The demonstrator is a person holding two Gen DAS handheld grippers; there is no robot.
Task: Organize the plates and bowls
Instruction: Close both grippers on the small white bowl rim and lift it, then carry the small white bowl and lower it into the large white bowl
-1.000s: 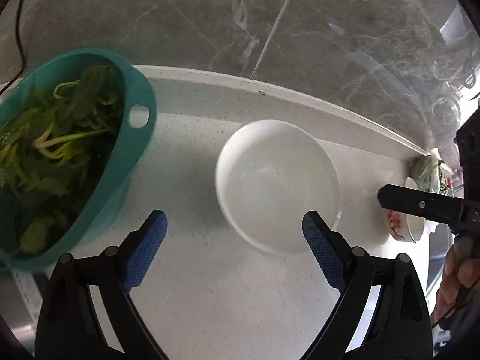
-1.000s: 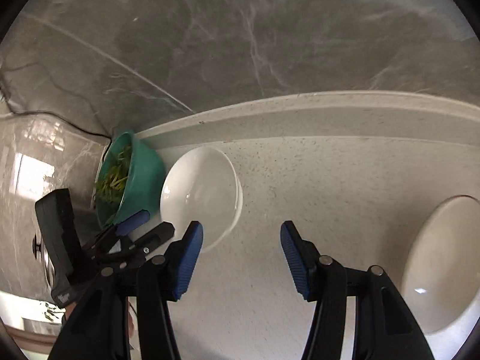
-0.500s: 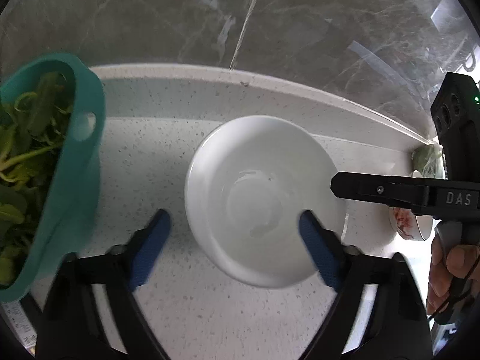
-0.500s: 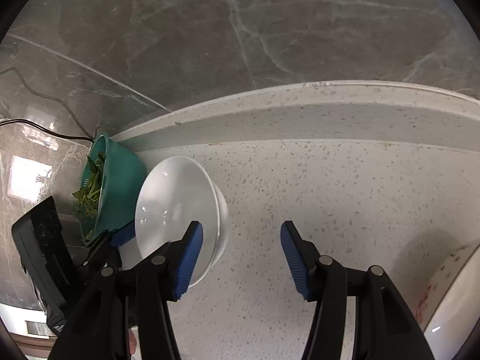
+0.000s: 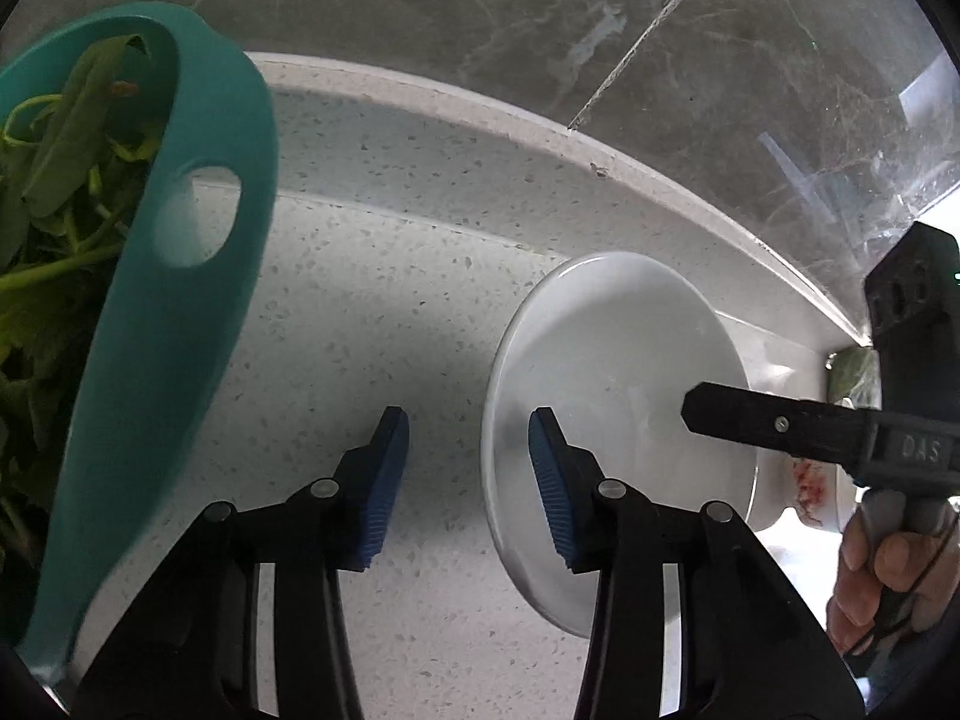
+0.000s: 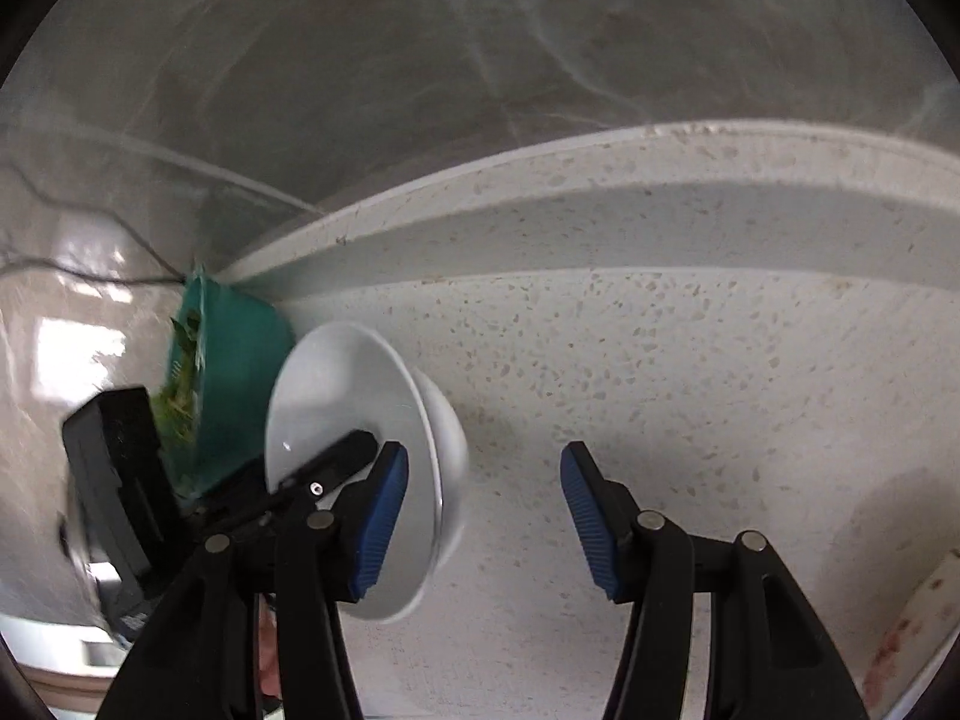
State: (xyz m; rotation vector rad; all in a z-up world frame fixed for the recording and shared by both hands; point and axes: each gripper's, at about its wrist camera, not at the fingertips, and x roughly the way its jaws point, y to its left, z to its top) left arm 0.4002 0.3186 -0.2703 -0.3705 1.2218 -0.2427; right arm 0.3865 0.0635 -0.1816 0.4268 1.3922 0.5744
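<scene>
A white bowl (image 5: 624,360) stands on the speckled counter, right of a teal colander. My left gripper (image 5: 471,483) is low over the bowl's left rim. One blue pad is inside the bowl and the other outside it, and neither touches the rim. Its jaws are closing. In the right wrist view the same bowl (image 6: 354,396) sits at the left. My right gripper (image 6: 480,513) is open across its right rim, with the left pad over the bowl's inside. The right gripper's black finger (image 5: 750,420) reaches over the bowl from the right.
The teal colander (image 5: 180,312), full of green leaves, stands close on the left and shows again behind the bowl (image 6: 240,384). A white dish with red marks (image 5: 807,480) sits right of the bowl. A raised counter lip (image 6: 660,222) meets a grey marble wall.
My left gripper's jaws have narrowed a lot, sunk and shifted from straddling the whole bowl to straddling only its left rim. The right gripper has come down and closer to the bowl.
</scene>
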